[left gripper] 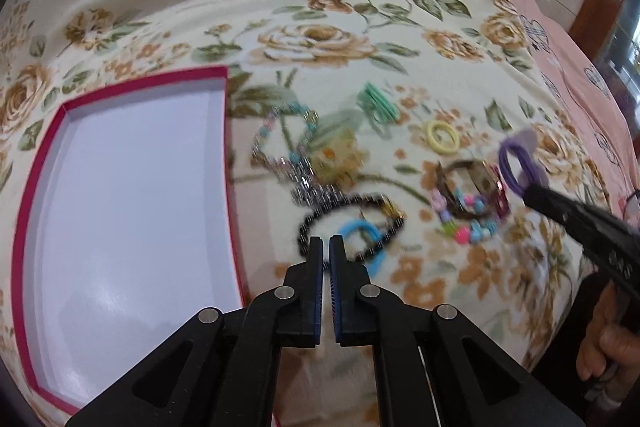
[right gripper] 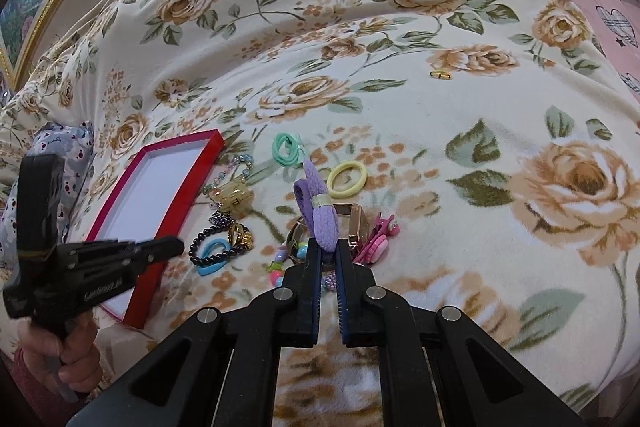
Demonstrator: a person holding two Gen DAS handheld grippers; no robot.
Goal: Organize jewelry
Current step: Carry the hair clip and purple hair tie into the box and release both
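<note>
Right wrist view shows the red box [right gripper: 152, 187] bare inside, with all the jewelry [right gripper: 224, 243] loose on the bed's flowered blanket [right gripper: 440, 131] beside it, so sorting has barely begun. Right tongs [right gripper: 329, 247], angled down, pinch a purple hair tie [right gripper: 316, 215] lifted above the pile. Left tongs [left gripper: 326, 247], pressed together and seemingly empty, tilt over a blue hair tie [left gripper: 360, 231].
</note>
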